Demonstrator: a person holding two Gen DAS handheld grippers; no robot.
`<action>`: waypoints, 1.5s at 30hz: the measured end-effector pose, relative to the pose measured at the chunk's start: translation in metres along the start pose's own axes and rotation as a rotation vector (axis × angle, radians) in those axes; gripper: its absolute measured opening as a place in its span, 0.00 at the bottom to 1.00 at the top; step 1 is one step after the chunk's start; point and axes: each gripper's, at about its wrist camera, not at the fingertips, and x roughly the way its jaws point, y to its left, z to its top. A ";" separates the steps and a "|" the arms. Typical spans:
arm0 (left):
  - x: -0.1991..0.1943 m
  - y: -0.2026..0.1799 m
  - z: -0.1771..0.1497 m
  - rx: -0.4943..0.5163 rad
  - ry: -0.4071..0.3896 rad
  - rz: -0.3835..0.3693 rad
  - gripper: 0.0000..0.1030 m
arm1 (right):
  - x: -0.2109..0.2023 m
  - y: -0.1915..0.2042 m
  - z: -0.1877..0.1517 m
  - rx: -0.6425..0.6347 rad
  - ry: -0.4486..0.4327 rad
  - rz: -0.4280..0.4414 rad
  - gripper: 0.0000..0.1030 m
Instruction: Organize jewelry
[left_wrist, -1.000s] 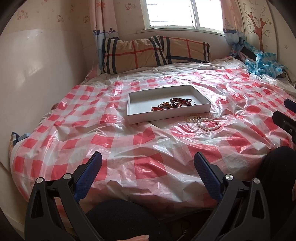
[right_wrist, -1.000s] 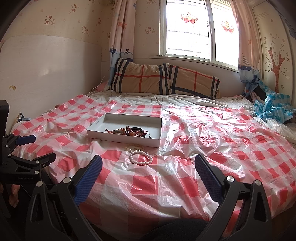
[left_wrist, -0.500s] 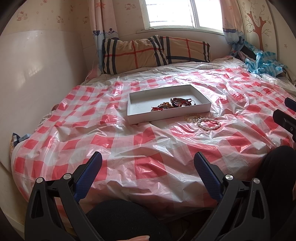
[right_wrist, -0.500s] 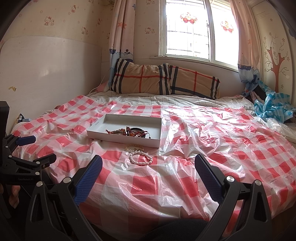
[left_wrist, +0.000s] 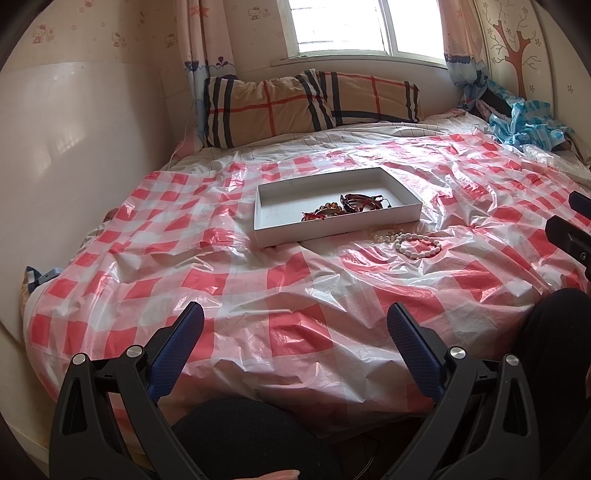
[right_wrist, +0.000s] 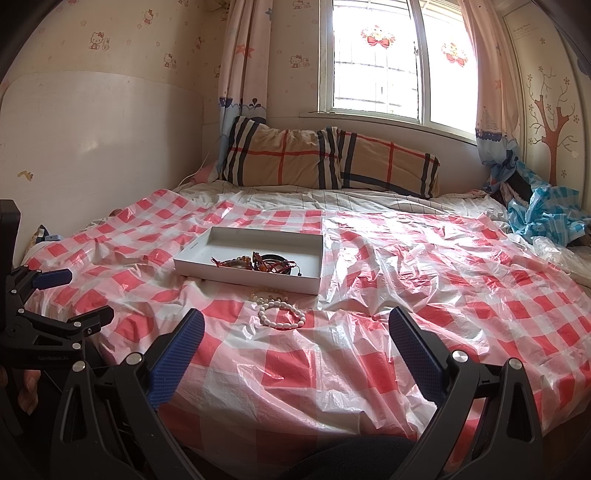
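Right gripper (right_wrist: 295, 332) wide open, empty | left gripper (left_wrist: 293, 332) likewise | white bracelet (right_wrist: 281, 314) straight ahead, nearer right | tray (right_wrist: 310, 286) just beyond

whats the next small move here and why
Probably bring the right gripper forward and down over the white bead bracelet. It lies on the checked sheet just outside the white tray, which already holds the red and brown pieces. Both grippers are open and empty, and the right one is nearer.

Left gripper (left_wrist: 294, 325), right gripper (right_wrist: 295, 328): jaws wide, empty.
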 end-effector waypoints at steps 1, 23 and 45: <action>0.000 -0.001 0.000 0.001 0.000 0.000 0.93 | 0.001 0.000 0.000 0.000 0.003 0.001 0.93; 0.055 0.007 0.033 0.009 0.091 -0.049 0.93 | 0.102 0.002 0.025 0.008 0.185 0.064 0.93; 0.156 -0.024 0.060 -0.007 0.217 -0.070 0.93 | 0.235 -0.001 -0.012 0.050 0.542 0.049 0.93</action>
